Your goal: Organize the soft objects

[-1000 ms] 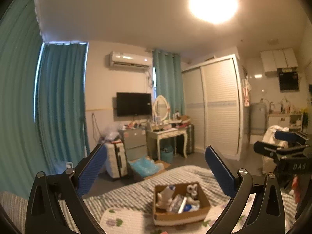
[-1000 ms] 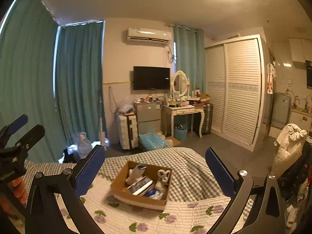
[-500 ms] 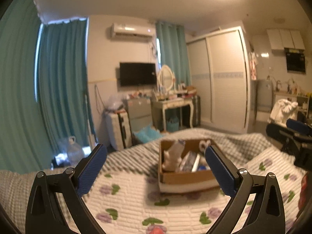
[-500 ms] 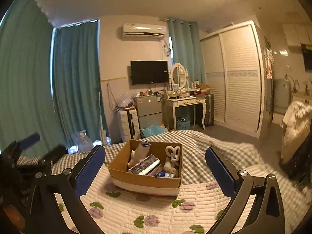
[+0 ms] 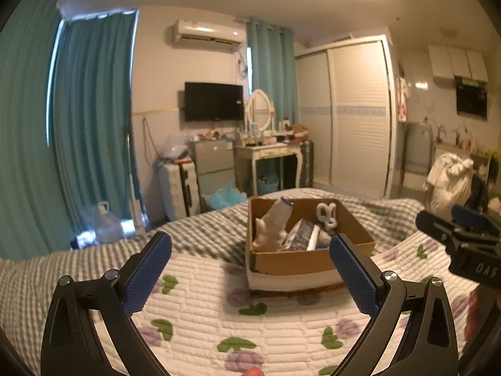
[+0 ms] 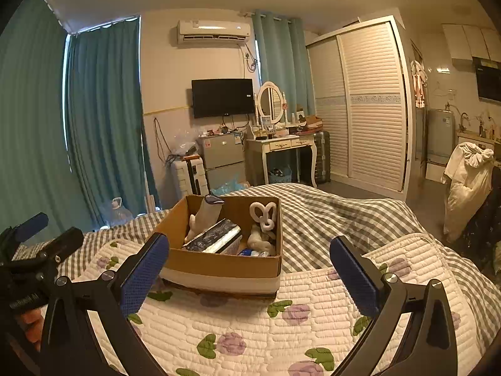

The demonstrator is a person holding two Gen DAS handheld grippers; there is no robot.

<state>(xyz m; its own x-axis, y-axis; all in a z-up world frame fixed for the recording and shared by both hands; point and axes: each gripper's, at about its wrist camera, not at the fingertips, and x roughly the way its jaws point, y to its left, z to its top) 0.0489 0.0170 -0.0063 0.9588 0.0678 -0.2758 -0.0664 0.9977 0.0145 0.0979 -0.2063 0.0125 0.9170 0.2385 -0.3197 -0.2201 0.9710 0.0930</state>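
Observation:
An open cardboard box (image 5: 294,261) (image 6: 219,266) sits on a floral quilt (image 5: 250,322) (image 6: 281,322) on the bed. Inside lie a white sock-like item (image 5: 271,225) (image 6: 203,219), a dark packet (image 5: 299,232) (image 6: 213,236) and a white looped plush toy (image 5: 326,214) (image 6: 263,216). My left gripper (image 5: 250,268) is open and empty, a short way in front of the box. My right gripper (image 6: 249,269) is open and empty, also facing the box. Each gripper shows at the edge of the other's view (image 5: 460,235) (image 6: 37,247).
A grey checked blanket (image 6: 338,216) covers the bed's far end. Beyond stand a dressing table (image 6: 281,147), suitcases, a small fridge (image 6: 222,156), a wall TV and a sliding wardrobe (image 6: 369,103). Teal curtains (image 5: 87,125) hang at left.
Both grippers have tilted down and come closer to the bed, so the box and the quilt fill more of each view. Both stay open.

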